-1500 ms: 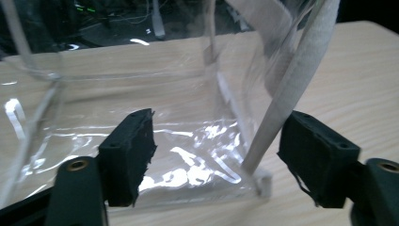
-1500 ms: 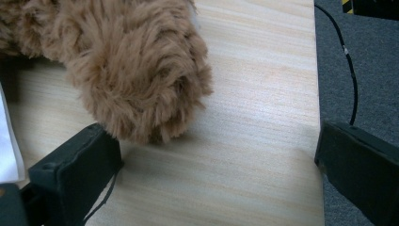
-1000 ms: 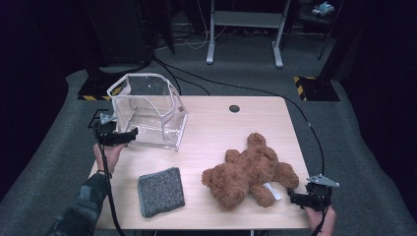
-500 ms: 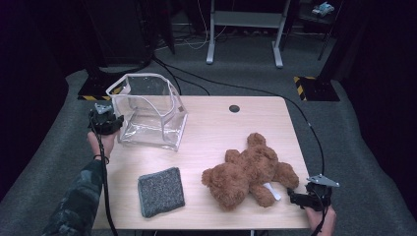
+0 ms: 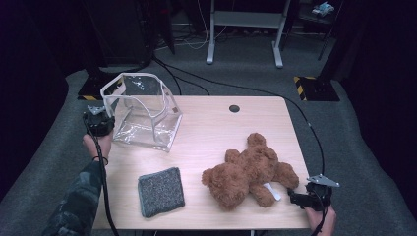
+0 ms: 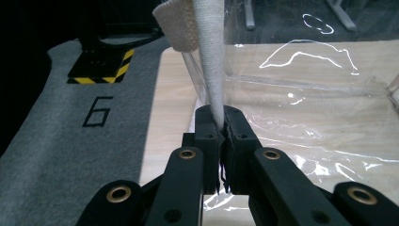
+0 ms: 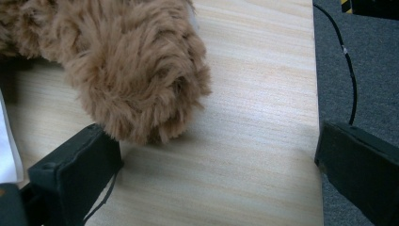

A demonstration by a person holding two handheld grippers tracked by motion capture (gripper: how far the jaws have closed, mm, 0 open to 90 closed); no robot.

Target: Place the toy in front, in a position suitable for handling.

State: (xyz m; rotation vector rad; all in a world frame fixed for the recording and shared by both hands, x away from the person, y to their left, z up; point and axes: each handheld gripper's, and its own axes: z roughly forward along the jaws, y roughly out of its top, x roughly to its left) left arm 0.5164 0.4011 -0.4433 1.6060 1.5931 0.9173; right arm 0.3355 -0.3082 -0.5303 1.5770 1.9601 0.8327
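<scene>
Two jaws of left gripper (image 6: 222, 123) just closed on bag trim (image 6: 212, 70), formerly apart

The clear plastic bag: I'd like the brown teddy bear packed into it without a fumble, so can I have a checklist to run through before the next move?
1. Left claw shut on the white fabric trim of the clear plastic bag: ok; its jaws have just been closing.
2. Bag mouth standing open: ok.
3. Right claw open: ok.
4. Fluffy brown teddy bear between the right claw's jaws: not ok; one paw only nears the left jaw.
5. Light wooden table bare between bear and bag: ok.
6. Grey rectangular sponge pad apart from bear: ok.
</scene>
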